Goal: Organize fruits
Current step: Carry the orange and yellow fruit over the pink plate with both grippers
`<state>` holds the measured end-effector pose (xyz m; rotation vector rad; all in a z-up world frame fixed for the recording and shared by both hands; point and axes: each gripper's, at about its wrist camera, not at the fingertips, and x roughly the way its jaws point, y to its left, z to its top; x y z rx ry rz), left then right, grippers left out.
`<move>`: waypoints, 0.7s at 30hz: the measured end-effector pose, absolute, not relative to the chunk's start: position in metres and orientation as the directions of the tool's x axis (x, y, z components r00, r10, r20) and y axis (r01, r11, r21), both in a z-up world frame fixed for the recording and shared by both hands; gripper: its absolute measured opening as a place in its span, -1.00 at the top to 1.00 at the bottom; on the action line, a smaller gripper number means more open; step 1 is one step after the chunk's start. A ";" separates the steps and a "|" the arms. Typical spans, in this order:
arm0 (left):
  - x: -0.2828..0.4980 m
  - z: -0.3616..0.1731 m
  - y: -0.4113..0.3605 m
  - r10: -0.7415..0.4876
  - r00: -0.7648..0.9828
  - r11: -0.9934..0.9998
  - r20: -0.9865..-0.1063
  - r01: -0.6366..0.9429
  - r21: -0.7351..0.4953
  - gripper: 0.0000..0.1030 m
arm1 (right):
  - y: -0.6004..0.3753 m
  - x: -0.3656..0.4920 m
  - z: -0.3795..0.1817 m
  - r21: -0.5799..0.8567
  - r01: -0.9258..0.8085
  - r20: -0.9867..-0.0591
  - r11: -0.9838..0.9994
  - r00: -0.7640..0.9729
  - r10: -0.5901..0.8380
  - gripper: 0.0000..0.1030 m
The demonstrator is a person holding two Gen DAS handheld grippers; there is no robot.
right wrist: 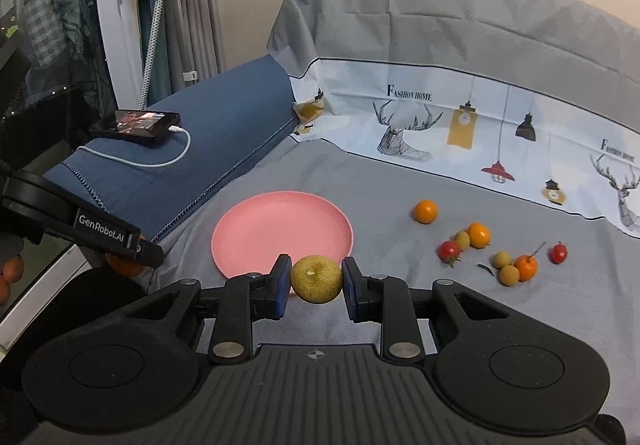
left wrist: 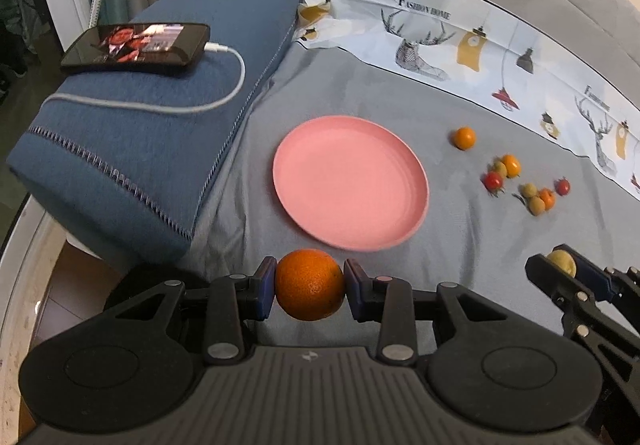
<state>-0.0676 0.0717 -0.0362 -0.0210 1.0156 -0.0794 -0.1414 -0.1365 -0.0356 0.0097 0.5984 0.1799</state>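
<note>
We see the left gripper [left wrist: 310, 287] clamped on an orange [left wrist: 310, 285], held just short of the near rim of the empty pink plate [left wrist: 348, 181]. The right gripper [right wrist: 316, 281] pinches a round yellow-green fruit [right wrist: 317, 279], its stem dimple facing the camera. Both are near-spheres with no clear long axis. Small loose fruits [right wrist: 480, 245] lie scattered on the grey sheet [right wrist: 400, 181], right of the plate.
</note>
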 end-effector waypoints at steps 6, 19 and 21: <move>-0.025 -0.048 0.058 -0.040 0.529 0.999 -0.848 0.049 -0.017 0.22 | -0.124 -0.093 -0.053 0.088 -0.172 -0.579 0.981 0.793 0.191 0.45; 0.057 -0.097 0.044 -0.015 0.498 0.998 -0.867 0.061 0.018 0.22 | -0.116 -0.012 -0.100 0.081 -0.172 -0.642 0.982 0.745 0.183 0.45; 0.066 -0.106 0.042 -0.015 0.493 0.997 -0.870 0.070 0.023 0.22 | -0.112 -0.004 -0.110 0.070 -0.177 -0.658 0.982 0.732 0.179 0.45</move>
